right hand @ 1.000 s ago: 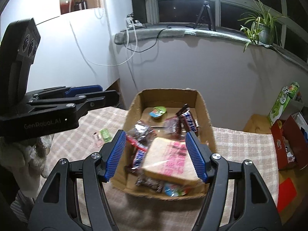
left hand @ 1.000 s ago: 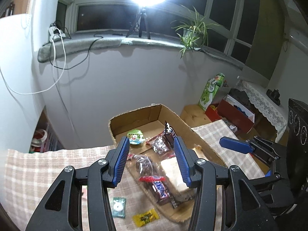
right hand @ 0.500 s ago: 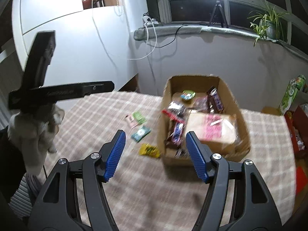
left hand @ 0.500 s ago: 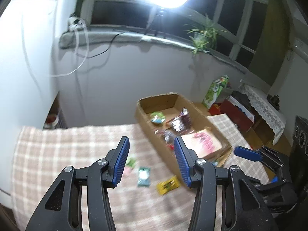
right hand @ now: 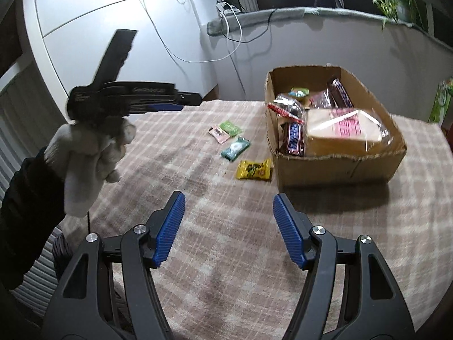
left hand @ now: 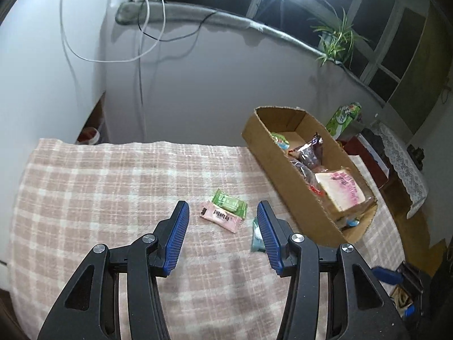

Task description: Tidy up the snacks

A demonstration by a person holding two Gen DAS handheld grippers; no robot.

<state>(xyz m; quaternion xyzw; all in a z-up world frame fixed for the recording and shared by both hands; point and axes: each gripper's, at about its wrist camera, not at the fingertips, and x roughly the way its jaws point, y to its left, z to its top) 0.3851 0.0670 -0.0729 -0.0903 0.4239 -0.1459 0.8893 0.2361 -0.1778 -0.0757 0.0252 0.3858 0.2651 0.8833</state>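
Cardboard holds most of the haul: an open box (right hand: pixel 337 158) at the far right of the checked table (right hand: pixel 226 255) already carries a wrapped slice of bread (right hand: pixel 345 130), a Snickers bar (right hand: pixel 294 138) and several darker packets. Four small snacks remain loose on the cloth just left of the box, so the sorting looks well along but unfinished, with those four apparently the last to be put away.

Seen from the left wrist, the left claw (left hand: pixel 222 228) hangs open and empty above the table, its blue pads framing a pink sachet (left hand: pixel 222 218) that lies just ahead of the tips, slightly nearer the right-hand pad. A green sachet (left hand: pixel 230 202) overlaps the pink one's far edge. A teal packet (left hand: pixel 256 236) lies partly hidden behind the right-hand pad.

From the right wrist, the right claw (right hand: pixel 226 221) is likewise spread with nothing in it, over bare cloth nearer the camera. A yellow packet (right hand: pixel 254 170) sits ahead of it beside the box's near left corner, apart from the tips. A gloved hand (right hand: pixel 90 147) carries the left tool at that view's left.
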